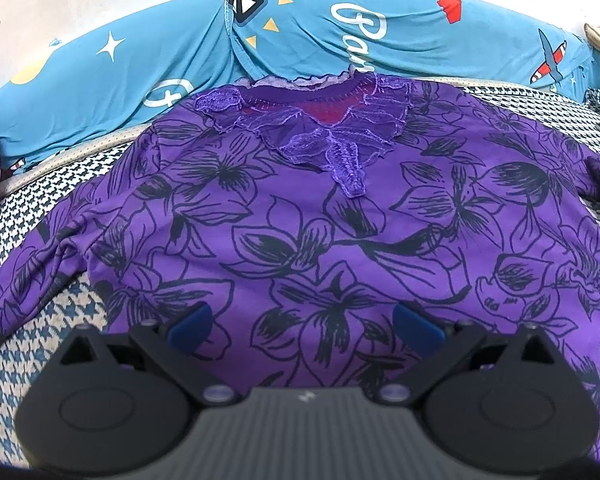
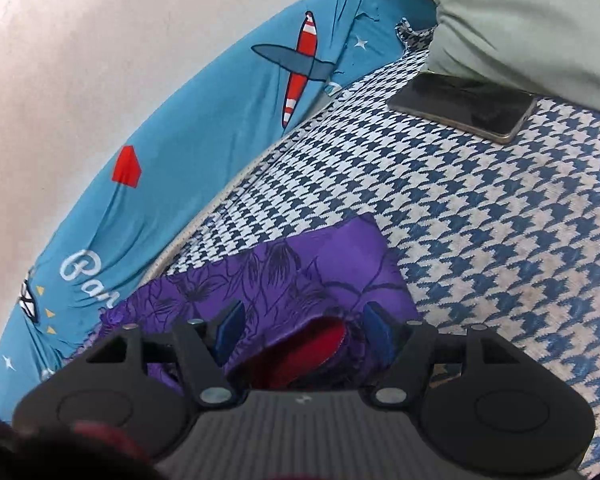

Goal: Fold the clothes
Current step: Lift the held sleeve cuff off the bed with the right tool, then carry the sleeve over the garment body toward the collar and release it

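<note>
I am holding the left gripper [image 1: 306, 322] spread, empty, above the purple top [image 1: 300, 216], lower centre, keeping it flat. The right gripper [image 2: 304, 322] is straddling the sleeve [image 2: 300, 280] at lower centre, jaws apart, not pinching, positioning for folding.

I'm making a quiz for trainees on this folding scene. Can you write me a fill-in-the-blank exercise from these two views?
1. The purple top is printed with black ____.
2. The phone lies on the ____-patterned cover.
3. The jaws of the left gripper stand ____ above the top.
4. The sleeve before the right gripper shows a ____ lining at its cuff.

Missing words: flowers; houndstooth; open; red
</note>
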`<state>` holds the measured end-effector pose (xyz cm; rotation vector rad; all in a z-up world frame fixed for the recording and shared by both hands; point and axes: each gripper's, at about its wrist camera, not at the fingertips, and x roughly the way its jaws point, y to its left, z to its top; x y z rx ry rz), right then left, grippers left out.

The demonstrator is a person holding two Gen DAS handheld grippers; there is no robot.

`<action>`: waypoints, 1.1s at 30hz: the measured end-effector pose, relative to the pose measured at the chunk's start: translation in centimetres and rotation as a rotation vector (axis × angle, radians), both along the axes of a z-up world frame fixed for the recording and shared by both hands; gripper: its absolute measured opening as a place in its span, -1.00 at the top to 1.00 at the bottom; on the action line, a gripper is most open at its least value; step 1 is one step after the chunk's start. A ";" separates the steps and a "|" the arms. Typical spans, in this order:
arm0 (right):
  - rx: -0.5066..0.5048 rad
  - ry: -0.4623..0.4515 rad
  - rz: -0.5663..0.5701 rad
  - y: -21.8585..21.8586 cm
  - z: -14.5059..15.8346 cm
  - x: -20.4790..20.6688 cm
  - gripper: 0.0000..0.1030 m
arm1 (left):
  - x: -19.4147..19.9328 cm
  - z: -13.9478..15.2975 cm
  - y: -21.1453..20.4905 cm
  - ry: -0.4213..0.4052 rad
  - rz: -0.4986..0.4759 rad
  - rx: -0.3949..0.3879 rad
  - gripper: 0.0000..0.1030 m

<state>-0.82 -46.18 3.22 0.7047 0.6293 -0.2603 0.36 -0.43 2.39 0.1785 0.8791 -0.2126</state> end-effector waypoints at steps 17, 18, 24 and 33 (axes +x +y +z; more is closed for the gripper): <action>-0.072 -0.210 0.112 4.4 3.1 2.1 0.80 | 0.6 1.5 0.9 -0.022 0.034 -0.033 -0.96; -0.054 -0.232 0.118 4.5 3.3 2.3 0.80 | 0.7 1.7 1.1 -0.024 0.039 -0.041 -0.96; 0.028 -0.349 0.158 6.2 5.2 3.6 0.80 | 1.6 3.0 2.4 -0.042 0.090 -0.091 -0.96; 0.092 -0.481 0.282 11.3 8.0 7.7 0.80 | 2.0 3.3 4.3 -0.037 0.130 -0.094 -0.96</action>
